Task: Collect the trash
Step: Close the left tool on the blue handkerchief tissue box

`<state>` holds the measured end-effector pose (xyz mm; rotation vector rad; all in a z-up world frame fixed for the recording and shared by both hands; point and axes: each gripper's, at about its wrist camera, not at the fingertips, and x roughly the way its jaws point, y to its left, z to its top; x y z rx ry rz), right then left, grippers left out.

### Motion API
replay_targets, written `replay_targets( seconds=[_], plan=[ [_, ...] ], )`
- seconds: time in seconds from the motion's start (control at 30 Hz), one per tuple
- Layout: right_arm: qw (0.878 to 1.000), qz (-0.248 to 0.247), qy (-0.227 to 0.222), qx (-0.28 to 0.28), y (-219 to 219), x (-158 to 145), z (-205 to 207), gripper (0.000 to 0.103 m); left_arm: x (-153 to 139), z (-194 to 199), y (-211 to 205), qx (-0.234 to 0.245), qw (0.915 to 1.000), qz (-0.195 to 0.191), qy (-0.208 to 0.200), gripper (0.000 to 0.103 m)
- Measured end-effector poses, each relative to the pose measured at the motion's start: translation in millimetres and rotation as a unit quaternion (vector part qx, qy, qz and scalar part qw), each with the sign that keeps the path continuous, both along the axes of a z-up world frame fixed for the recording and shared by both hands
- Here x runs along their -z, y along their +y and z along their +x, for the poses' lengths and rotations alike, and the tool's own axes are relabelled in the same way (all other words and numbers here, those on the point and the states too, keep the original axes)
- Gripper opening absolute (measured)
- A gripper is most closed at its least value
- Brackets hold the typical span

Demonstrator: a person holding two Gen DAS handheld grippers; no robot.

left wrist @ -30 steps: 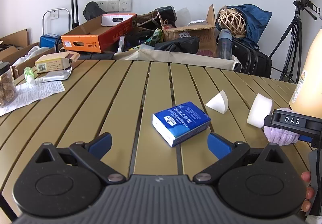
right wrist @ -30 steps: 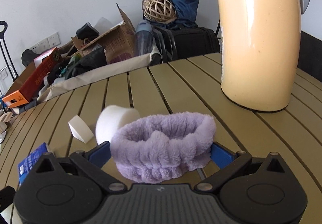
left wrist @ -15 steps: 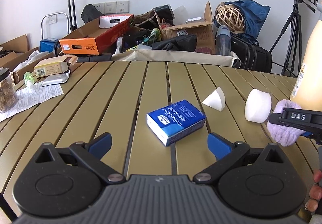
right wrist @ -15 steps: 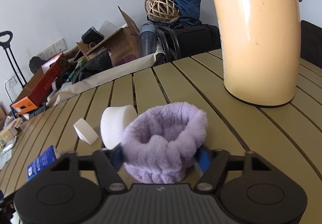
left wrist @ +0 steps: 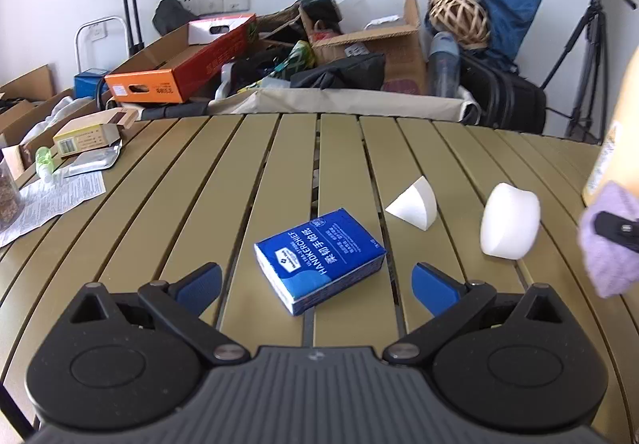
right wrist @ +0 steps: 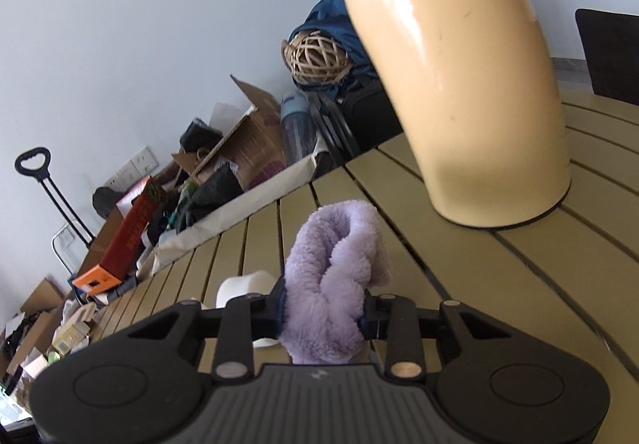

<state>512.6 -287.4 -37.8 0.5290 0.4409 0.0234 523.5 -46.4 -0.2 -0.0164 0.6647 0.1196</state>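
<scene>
Pickup step: right gripper [right wrist: 322, 318] jaws closing, clamped on purple fuzzy band [right wrist: 333, 284]. Left gripper [left wrist: 315, 280] jaws apart over blue tissue pack [left wrist: 319, 258]. Next: likely carry band off surface [left wrist: 279, 164].

A fluffy lilac headband [right wrist: 331, 284], squeezed into a bunched fold, stands upright above the slatted table [right wrist: 499, 284], just in front of a white roll [right wrist: 247, 284].

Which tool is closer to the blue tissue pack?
Left. The left tool hovers open right at the blue tissue pack; the right tool, closing on the purple headband, is off to its side.
</scene>
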Motion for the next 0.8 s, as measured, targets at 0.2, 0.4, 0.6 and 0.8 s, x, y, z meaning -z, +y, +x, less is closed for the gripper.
replay_targets(
  seconds=[0.2,0.4,0.6,0.8],
  plan=[
    [1.000,0.013,-0.015,0.009,-14.0,-2.8,-5.6,0.030,0.8,22.8,-15.2,-0.036,0.9992,0.001,0.017,0.103],
    [0.999,0.026,-0.021,0.017,-27.6,-1.5,-8.5,0.030,5.6,45.5,-19.8,-0.079,0.9959,0.002,0.044,0.103],
    [0.999,0.037,-0.025,0.021,-35.1,-0.8,-10.9,0.030,11.2,59.7,-18.3,-0.099,0.9933,0.005,0.061,0.103],
    [0.999,0.042,-0.028,0.019,-35.1,-0.8,-12.2,0.030,10.9,62.3,-20.6,-0.099,0.9931,0.008,0.062,0.103]
  ],
)
